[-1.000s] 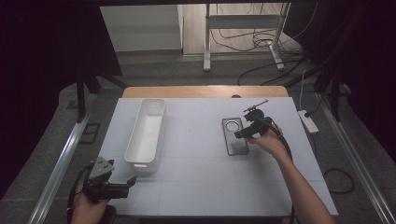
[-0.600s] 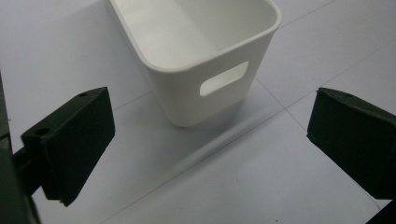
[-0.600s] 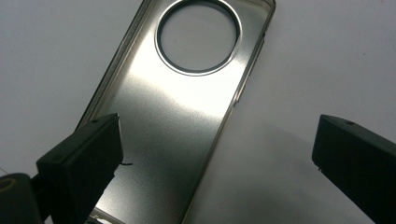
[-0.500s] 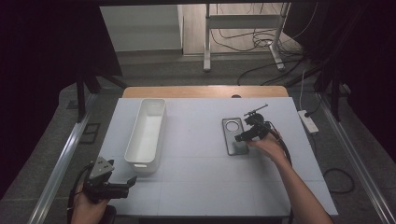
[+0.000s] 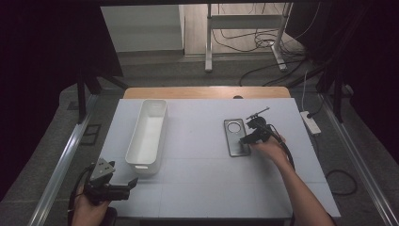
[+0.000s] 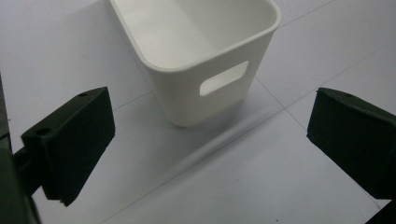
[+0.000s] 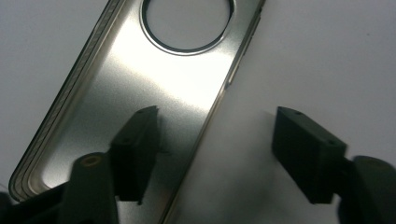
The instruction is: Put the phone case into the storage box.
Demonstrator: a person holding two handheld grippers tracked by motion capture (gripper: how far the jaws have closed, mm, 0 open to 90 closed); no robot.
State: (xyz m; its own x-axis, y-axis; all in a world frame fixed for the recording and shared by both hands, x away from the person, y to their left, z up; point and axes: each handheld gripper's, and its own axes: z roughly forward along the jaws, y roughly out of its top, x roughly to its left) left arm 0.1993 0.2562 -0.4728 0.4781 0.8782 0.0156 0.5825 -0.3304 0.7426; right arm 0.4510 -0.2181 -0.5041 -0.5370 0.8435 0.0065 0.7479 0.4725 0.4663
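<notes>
No brand, label or writing can be read on any of the things. The table (image 5: 197, 188) is covered with a pale white sheet marked by thin seam lines, and a strip of wood shows at its far edge. Around it the room is dark, with a grey floor, many loose cables and a white power strip (image 5: 310, 121) on the floor at the right. The metal phone case (image 5: 235, 136) with a round hole lies flat on the table, right of the middle. The right claw (image 5: 244, 141) is over its near end; its jaws have just been closing, with one jaw above the case's inside and the other outside its long edge, not yet pressing on it. The left claw (image 5: 134, 181) is released, near the white bin (image 5: 148, 136).
</notes>
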